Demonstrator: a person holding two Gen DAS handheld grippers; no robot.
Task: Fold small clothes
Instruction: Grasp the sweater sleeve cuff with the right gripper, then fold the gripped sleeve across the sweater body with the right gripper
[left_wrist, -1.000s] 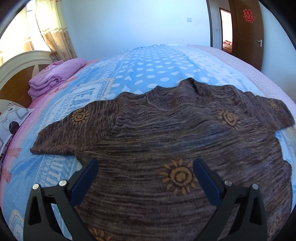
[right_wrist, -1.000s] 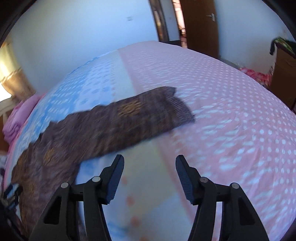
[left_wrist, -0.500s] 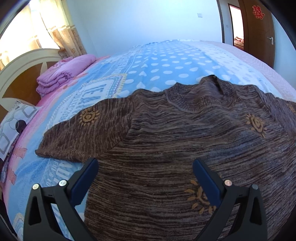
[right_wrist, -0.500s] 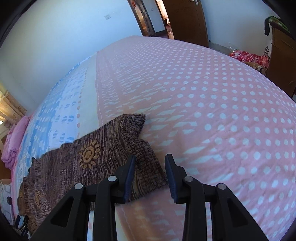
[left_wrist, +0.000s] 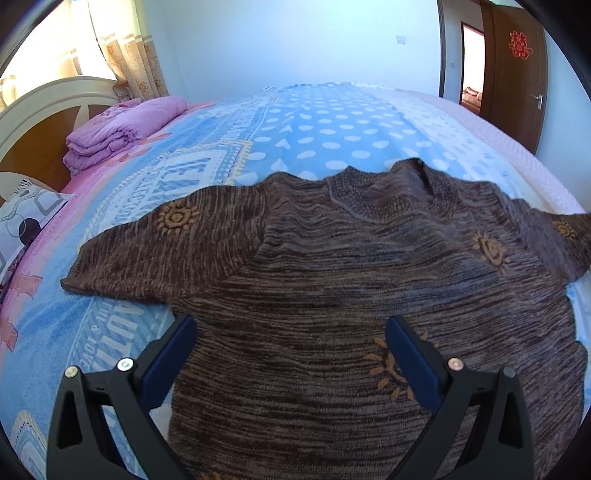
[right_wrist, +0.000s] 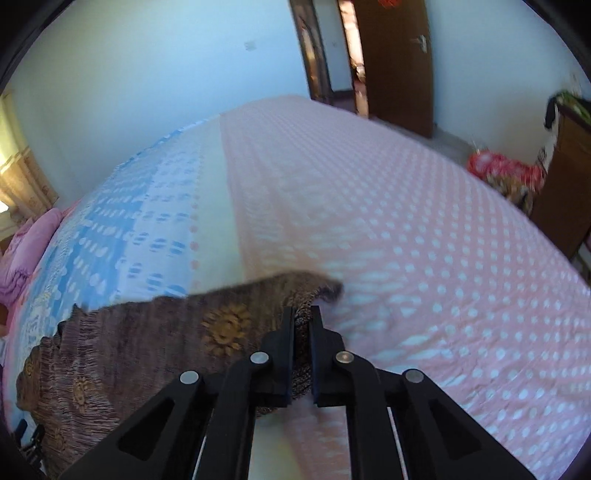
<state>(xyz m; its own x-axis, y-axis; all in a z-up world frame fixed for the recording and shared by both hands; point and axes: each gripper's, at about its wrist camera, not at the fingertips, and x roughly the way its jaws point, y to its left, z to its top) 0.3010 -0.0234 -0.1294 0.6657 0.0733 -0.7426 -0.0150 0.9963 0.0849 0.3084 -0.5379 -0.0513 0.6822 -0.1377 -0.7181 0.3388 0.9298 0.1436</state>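
Note:
A brown knitted sweater (left_wrist: 332, 280) with orange sun patterns lies spread flat on the bed, collar away from me, sleeves out to both sides. My left gripper (left_wrist: 290, 332) is open and empty, hovering above the sweater's lower body. In the right wrist view the sweater's right sleeve (right_wrist: 207, 328) stretches to the left. My right gripper (right_wrist: 303, 314) is shut on the ribbed cuff of that sleeve, which shows between the pads.
The bed has a blue patterned blanket (left_wrist: 303, 125) and a pink dotted cover (right_wrist: 406, 229). A folded purple quilt (left_wrist: 122, 129) lies by the headboard (left_wrist: 33, 122). A pillow (left_wrist: 26, 214) is at the left. A brown door (right_wrist: 391, 62) and a cabinet (right_wrist: 565, 177) stand beyond the bed.
My right gripper has moved onto the sleeve's cuff and closed on it. My left gripper has stayed open and shifted slightly over the sweater's body.

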